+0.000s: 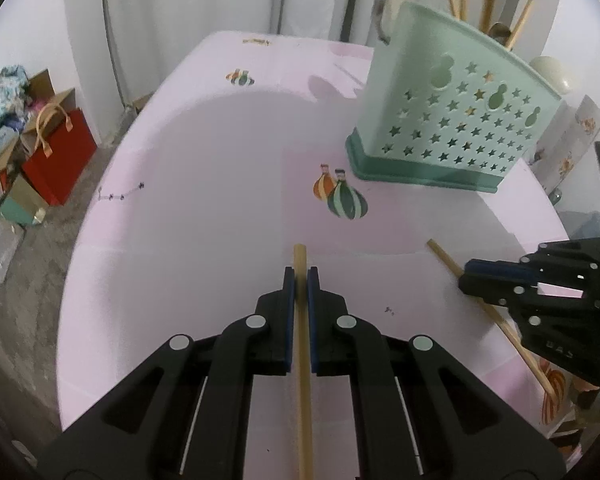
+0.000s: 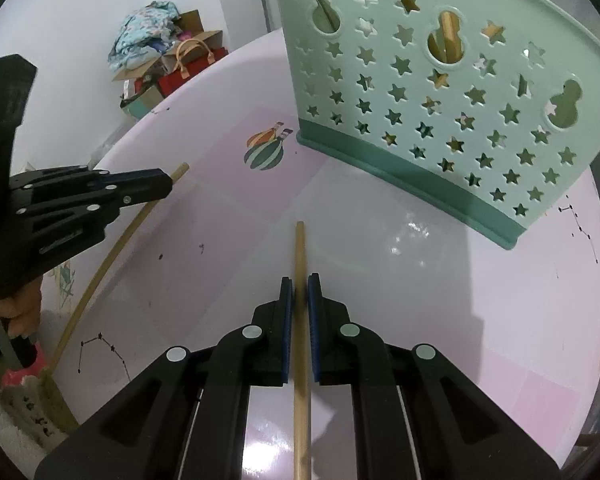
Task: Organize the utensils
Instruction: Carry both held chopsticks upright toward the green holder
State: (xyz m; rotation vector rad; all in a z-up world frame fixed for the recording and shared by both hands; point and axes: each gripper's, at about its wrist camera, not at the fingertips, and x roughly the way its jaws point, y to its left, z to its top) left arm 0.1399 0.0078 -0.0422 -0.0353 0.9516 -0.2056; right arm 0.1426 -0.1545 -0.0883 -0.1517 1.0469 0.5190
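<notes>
Your round pink table
You see only the green holder standing on its far right part.

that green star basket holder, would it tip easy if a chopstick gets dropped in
Probably not easily: the green holder sits on a wider, darker base. It looks like thin, perforated plastic, so likely light and apt to slide on the glossy tablecloth if nudged.

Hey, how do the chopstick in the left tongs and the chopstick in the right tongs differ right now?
The left tongs grip their chopstick with only a short tip showing past the pads, while the right tongs leave a longer tip on theirs. The left chopstick is over open tablecloth, farther from the green holder; the right chopstick points close to the holder's base. Both are plain light wood, clamped between shut blue pads.
</notes>
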